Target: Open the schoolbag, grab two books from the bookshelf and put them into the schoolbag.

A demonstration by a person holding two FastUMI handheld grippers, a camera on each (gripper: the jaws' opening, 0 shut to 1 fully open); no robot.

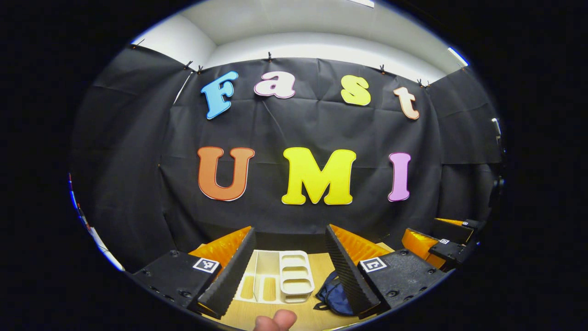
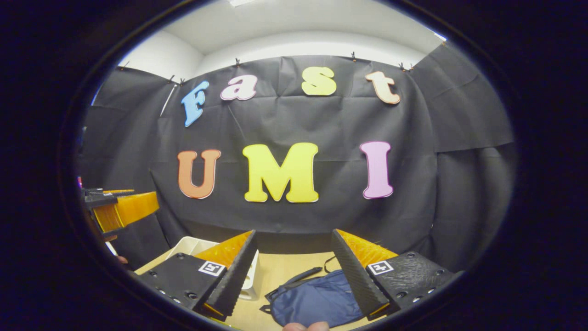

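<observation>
Left hand-held gripper (image 1: 290,271), fingers spread apart and holding nothing, raised above a pale wooden desk (image 1: 257,315). Between its fingers lies a white bookshelf (image 1: 280,276), a compartmented rack flat on the desk with its far edge near the black cloth wall (image 1: 138,184); whether any books stand in it cannot be told. Just right of the bookshelf, partly hidden by the gripper's right finger, lies the dark blue schoolbag (image 1: 334,296). A fingertip (image 1: 275,320) shows at the bottom edge.

Right hand-held gripper (image 2: 294,271), fingers likewise apart and empty, above the same desk (image 2: 280,276). The schoolbag (image 2: 314,301) lies slumped between its fingers, a black strap (image 2: 301,274) trailing toward the wall; whether its zip is open cannot be told. The bookshelf (image 2: 193,243) sits left of the bag, mostly covered by the gripper's left finger. Bare desk lies between bag and wall. The left hand-held gripper (image 2: 117,207) appears at the left margin, well apart from the bag.
</observation>
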